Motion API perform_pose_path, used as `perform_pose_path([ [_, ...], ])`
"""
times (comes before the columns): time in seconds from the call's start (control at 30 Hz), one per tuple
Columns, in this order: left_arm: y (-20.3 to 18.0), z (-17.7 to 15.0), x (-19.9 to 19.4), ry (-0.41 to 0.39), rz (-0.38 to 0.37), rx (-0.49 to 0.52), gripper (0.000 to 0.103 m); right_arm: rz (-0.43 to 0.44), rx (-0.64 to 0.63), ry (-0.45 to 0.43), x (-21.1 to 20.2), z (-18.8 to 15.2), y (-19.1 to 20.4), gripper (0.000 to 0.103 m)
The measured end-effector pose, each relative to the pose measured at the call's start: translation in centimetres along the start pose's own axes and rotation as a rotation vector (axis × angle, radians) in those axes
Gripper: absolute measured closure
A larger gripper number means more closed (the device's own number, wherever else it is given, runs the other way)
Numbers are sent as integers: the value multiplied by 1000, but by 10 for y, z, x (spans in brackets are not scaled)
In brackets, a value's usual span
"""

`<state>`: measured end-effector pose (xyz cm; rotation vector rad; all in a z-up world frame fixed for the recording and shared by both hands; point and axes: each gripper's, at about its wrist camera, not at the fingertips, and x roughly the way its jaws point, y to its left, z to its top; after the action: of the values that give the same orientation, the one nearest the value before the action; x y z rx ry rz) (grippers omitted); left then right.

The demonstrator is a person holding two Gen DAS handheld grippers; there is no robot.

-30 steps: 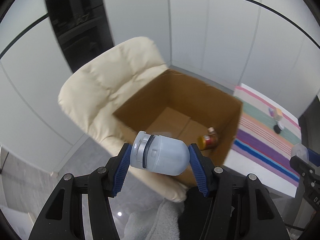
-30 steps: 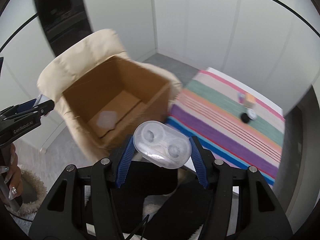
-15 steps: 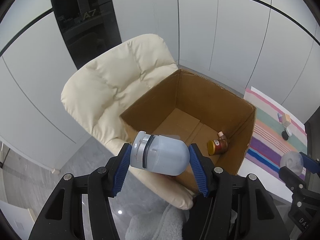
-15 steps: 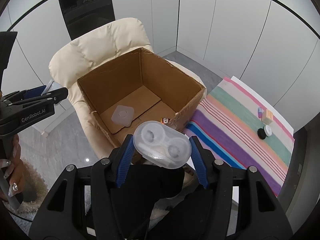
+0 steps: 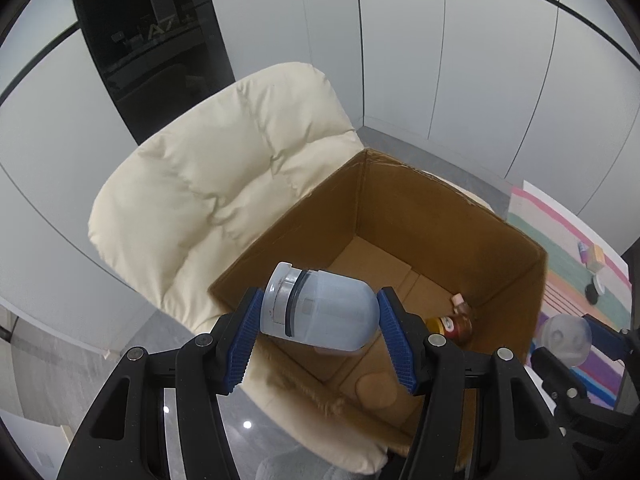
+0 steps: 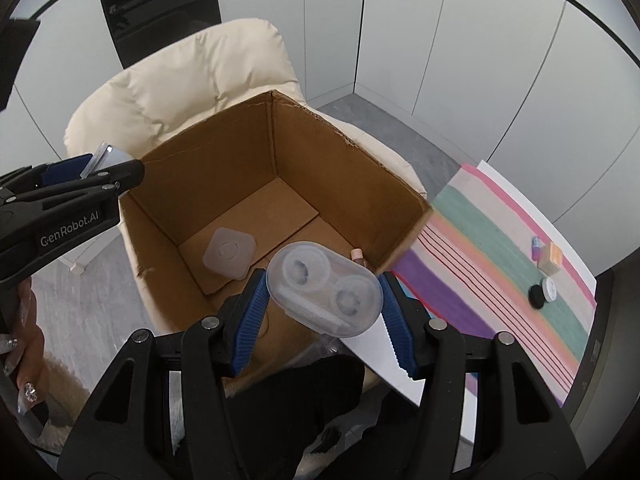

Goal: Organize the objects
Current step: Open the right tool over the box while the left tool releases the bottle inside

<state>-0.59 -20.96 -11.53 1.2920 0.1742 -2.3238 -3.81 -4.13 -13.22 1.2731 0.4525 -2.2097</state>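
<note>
My left gripper (image 5: 320, 316) is shut on a frosted pale-blue capsule container (image 5: 320, 310), held sideways over the near edge of an open cardboard box (image 5: 400, 216). My right gripper (image 6: 322, 294) is shut on a clear oval contact-lens case (image 6: 324, 288) over the box's (image 6: 224, 168) near right corner. On the box floor lie a small brown bottle with a yellow label (image 5: 450, 324) and a translucent square lid (image 6: 229, 253). The left gripper also shows at the left edge of the right wrist view (image 6: 100, 172).
The box rests on a cream padded chair (image 5: 208, 184). To the right is a table with a striped cloth (image 6: 496, 248) bearing a small wooden block (image 6: 551, 257), a purple piece (image 6: 536, 246) and a black and white cap (image 6: 542, 292). A hand with decorated nails (image 6: 20, 364) holds the left gripper.
Both grippers have moved in over the box and sunk, so the box now looks larger and nearer. Each still holds its object.
</note>
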Motion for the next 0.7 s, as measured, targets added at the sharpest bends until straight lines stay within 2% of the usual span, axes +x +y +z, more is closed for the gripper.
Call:
perform_pose_path([
  [0.2,5,12,26,16,10,-7,44,15,-11,24,34,20,6,45],
  [0.27,6,13,32,14,-17,-6,43,20,-14,32,43,23,9,45],
  [0.3,7,13,34,16,-37,-7,40,26,-17,30,47,24,11,45],
  [0.33,8,13,37,26,-49,-13,31,41,-23,24,49,25,13,44],
  [0.37,9,13,39,34,-50,-17,16,56,-33,23,52,26,15,34],
  [0.4,10,13,41,41,-49,-19,9,59,-39,31,55,26,17,23],
  [0.43,10,12,43,47,-49,-22,0,58,-39,38,59,26,19,4],
  [0.47,11,12,43,45,-57,-26,0,60,-33,35,60,26,19,0],
  [0.7,11,11,40,31,-74,-25,0,80,-7,26,60,26,18,0],
])
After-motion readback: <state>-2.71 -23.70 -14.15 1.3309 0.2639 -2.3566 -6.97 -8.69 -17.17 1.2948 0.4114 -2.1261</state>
